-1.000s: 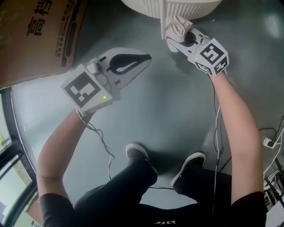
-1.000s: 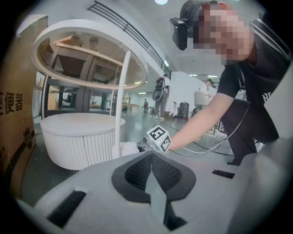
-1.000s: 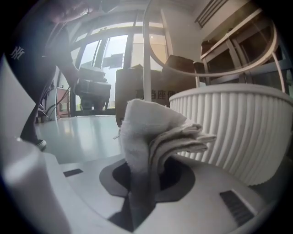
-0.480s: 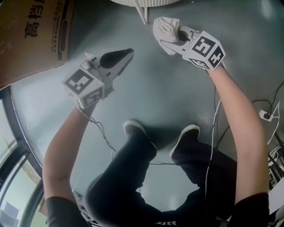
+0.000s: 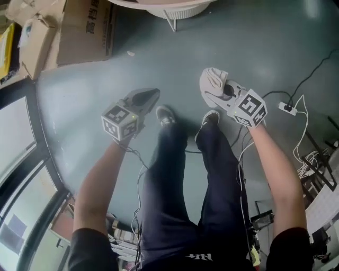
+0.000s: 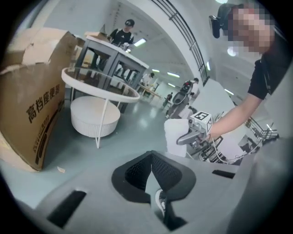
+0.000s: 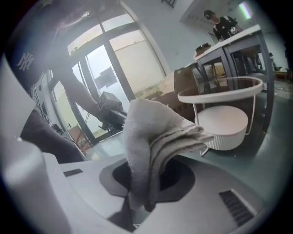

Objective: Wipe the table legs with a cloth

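The right gripper (image 5: pixel 217 90) is clamped on the folded cloth (image 7: pixel 151 132) and the left gripper (image 5: pixel 145 97) is closed and empty, both well apart from the table leg (image 5: pixel 171 22), so contact wiping probably remains outstanding.

Camera has risen and pulled back. White round table with ribbed base (image 5: pixel 175 6), large at top centre 1.0 s ago, is now small at the top edge. Right gripper (image 5: pixel 213 89) with folded grey cloth (image 5: pixel 210 83) has come off the thin white table leg (image 5: pixel 170 21) and is now right of centre, well apart from it. Left gripper (image 5: pixel 145 98) has shifted to centre-left, just beside the black shoe (image 5: pixel 166 115). Brown cardboard box (image 5: pixel 85 26) has shrunk into the upper left. White power strip (image 5: pixel 288 108) has come into view at right.
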Available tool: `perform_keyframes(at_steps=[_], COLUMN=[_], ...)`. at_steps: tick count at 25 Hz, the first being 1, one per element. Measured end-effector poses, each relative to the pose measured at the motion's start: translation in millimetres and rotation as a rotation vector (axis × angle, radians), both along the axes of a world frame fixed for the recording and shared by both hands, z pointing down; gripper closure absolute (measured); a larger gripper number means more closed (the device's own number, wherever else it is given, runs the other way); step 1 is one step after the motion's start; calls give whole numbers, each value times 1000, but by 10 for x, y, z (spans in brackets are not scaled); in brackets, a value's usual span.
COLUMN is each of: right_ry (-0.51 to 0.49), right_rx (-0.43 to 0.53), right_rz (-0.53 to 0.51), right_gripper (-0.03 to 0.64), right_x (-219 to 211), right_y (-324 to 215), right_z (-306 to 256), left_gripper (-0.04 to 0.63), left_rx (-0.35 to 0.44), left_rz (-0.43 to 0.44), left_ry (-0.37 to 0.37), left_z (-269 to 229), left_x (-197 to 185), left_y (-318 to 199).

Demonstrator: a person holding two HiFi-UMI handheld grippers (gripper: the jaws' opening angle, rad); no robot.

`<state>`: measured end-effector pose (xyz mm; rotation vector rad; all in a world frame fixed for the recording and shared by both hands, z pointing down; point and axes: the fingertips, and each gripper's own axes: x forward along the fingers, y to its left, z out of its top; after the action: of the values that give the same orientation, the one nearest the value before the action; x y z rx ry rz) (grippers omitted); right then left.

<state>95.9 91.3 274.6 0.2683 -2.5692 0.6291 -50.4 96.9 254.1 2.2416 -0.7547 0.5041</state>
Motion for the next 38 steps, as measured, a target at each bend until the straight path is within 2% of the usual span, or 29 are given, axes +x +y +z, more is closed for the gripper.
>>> perform_keyframes(at_steps=[5,8,11,13,16,19,24,29,33,38], right_ry=[-120,-192,-245,-340,-497,-543,-564,-535,-501,-519], right_rx=[26,81,191,246,349,430,486,470,446,386], right_rz=[55,84,113,187,304,345,366,336,272,231], right_gripper=[540,540,538,538,537,537,537,537,537,535], right_x=[152,265,390,475,560,538,333,8,-134,-171], right_y=[360,475,669,791,1032,1534,2331,3053,3337,3425], right_z=[-2181,-3425,-4545,-5297,-6331,-7046,-7706,-7923,-7881,-7766], left_gripper=[589,589,589,589,589,589,589,589,589,589], left_rx=[2,19,116,198,329,405,543,647,697,767], left_rz=[-100,-173,-162,-143,-141,-149,-61,-24,-22,-24], left_ry=[77,221,324,375,471,560,594,508,536,503], left_z=[-1839,-2865,-3829,-4431,-5220,-5990,-6825,-7197,-7523,-7754], left_x=[11,144,305,338,235,69,-225,-485,-403,-306], left_y=[413,627,918,1066,1267,1684,2235,2760,3049,3346])
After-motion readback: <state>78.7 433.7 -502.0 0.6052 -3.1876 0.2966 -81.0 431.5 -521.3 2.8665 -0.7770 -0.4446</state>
